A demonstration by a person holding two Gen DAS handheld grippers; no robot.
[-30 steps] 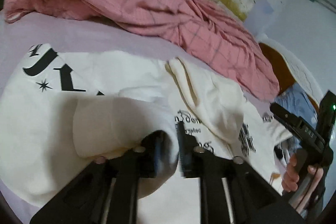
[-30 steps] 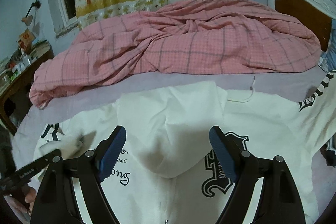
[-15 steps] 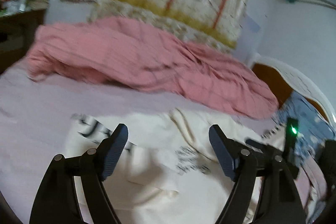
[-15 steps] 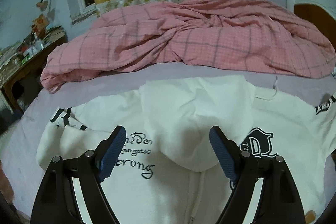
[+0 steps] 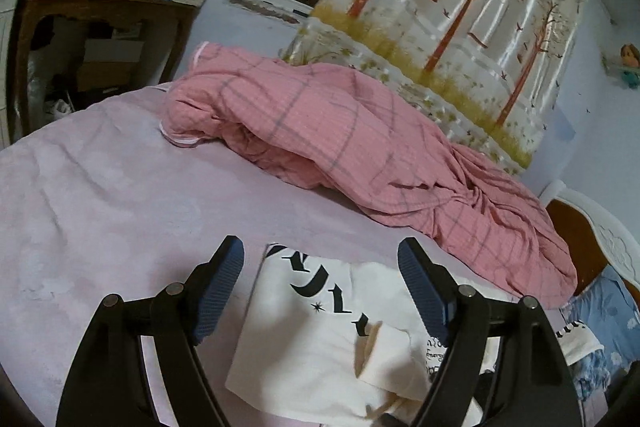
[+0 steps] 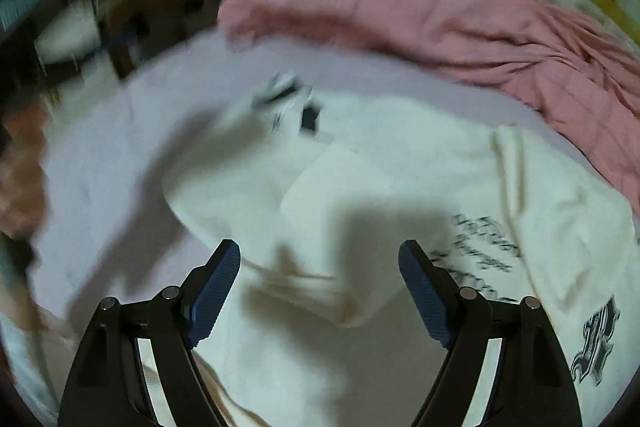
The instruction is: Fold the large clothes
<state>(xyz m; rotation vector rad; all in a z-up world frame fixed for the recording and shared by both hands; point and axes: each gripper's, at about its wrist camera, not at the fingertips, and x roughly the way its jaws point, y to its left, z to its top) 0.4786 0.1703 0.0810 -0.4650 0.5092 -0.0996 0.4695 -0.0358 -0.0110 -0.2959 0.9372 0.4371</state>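
White hoodie with black lettering spread on the lilac bed, just in front of the rumpled pink quilt. One sleeve folded inward across the hoodie's body. Left gripper above the hoodie's near edge, jaws wide apart, nothing between the blue pads. Right gripper over the hoodie's folded sleeve, jaws likewise spread wide and gripping nothing; that view badly blurred. Behind the quilt, a tree-print curtain. Beyond the hoodie to the left, a cluttered wooden worktop.
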